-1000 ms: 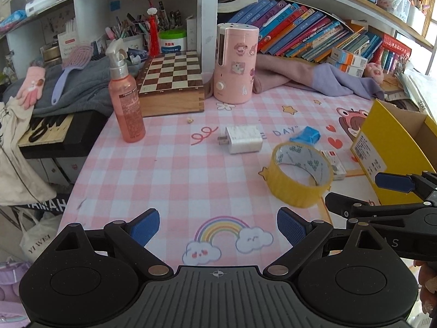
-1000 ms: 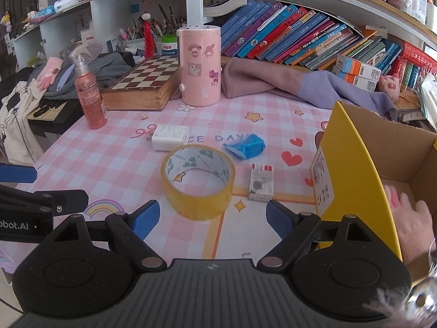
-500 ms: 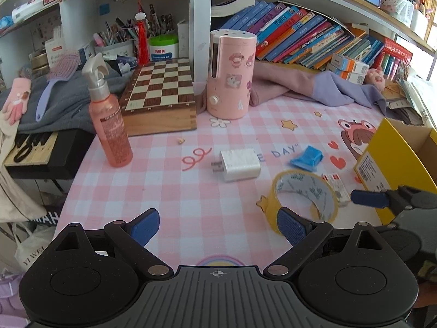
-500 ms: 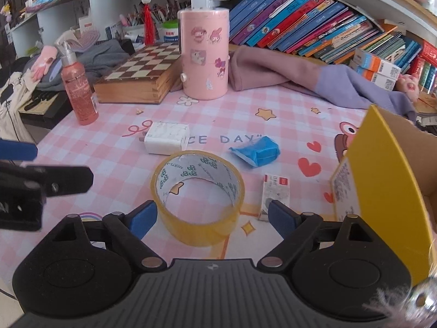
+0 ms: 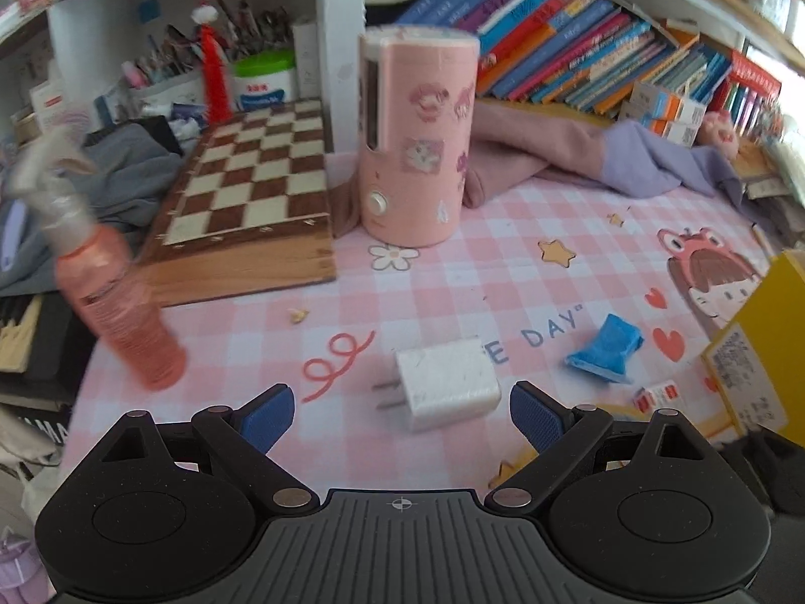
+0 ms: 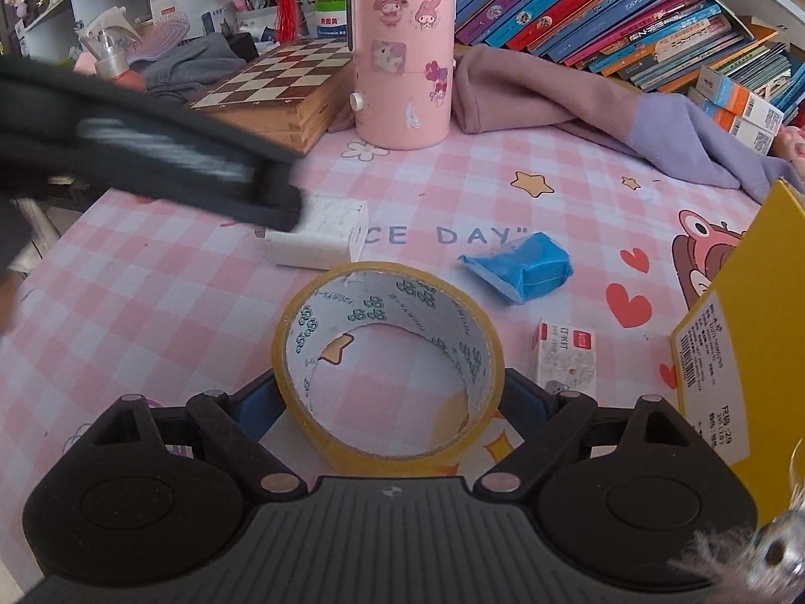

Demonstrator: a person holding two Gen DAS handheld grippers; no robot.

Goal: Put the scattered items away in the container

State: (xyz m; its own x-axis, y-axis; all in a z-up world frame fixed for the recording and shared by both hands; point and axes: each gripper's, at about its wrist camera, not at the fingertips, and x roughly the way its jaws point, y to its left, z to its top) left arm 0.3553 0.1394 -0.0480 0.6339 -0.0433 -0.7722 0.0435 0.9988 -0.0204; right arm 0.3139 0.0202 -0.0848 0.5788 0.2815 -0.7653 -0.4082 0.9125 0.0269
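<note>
A white charger plug [image 5: 445,383] lies on the pink checked cloth, between the open jaws of my left gripper [image 5: 402,420], near their tips. It also shows in the right wrist view [image 6: 322,239], partly behind my left gripper. A yellow tape roll [image 6: 387,360] lies flat between the open jaws of my right gripper [image 6: 390,405]; the pads stand beside it. A blue packet [image 6: 523,272] [image 5: 606,350] and a small staple box [image 6: 566,357] [image 5: 656,395] lie nearby. The yellow cardboard box [image 6: 729,332] [image 5: 765,332] stands at the right.
A pink cylinder [image 5: 415,141], a wooden chessboard box [image 5: 251,211] and a pink spray bottle [image 5: 115,312] stand at the back and left. A purple cloth [image 6: 604,105] lies before the row of books. The table's left edge is near the bottle.
Both grippers moved forward over the table. The charger now lies between my left jaws, and the tape roll between my right jaws. My left gripper now crosses the right wrist view.
</note>
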